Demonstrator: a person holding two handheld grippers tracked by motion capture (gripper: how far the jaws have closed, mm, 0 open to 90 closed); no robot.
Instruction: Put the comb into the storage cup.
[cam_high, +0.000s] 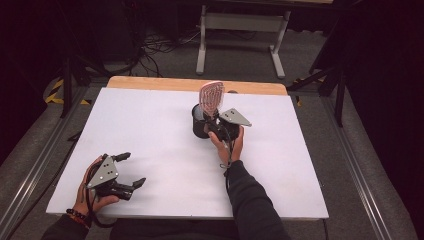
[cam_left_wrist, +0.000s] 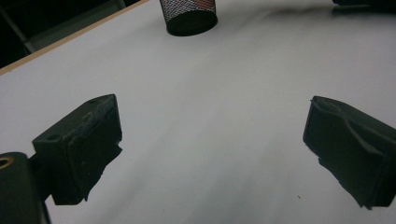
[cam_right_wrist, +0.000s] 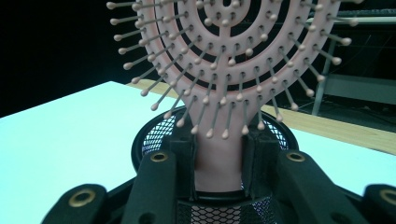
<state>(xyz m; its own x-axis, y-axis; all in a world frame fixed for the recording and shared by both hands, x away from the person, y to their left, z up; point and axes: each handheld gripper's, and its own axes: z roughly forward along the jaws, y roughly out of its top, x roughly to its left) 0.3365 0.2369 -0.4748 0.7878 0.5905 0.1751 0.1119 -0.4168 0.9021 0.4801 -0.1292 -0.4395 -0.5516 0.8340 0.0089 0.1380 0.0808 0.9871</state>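
Observation:
A pink hairbrush (cam_high: 210, 96) stands head-up in a black mesh cup (cam_high: 200, 122) near the table's far middle. My right gripper (cam_high: 216, 126) is over the cup's rim, shut on the brush's handle. In the right gripper view the pads clamp the pink handle (cam_right_wrist: 218, 163) just above the cup (cam_right_wrist: 154, 135), with the bristled head (cam_right_wrist: 229, 51) rising above. My left gripper (cam_high: 131, 170) rests at the near left of the white table, open and holding nothing. In the left gripper view its fingers (cam_left_wrist: 88, 144) stand wide apart over bare table, and the mesh cup (cam_left_wrist: 189, 16) stands far off.
The white tabletop (cam_high: 150, 130) has a wooden strip (cam_high: 150, 83) along its far edge. Beyond it stand a white table frame (cam_high: 240, 35) and cables on the grey floor. Metal rails run along both sides of the table.

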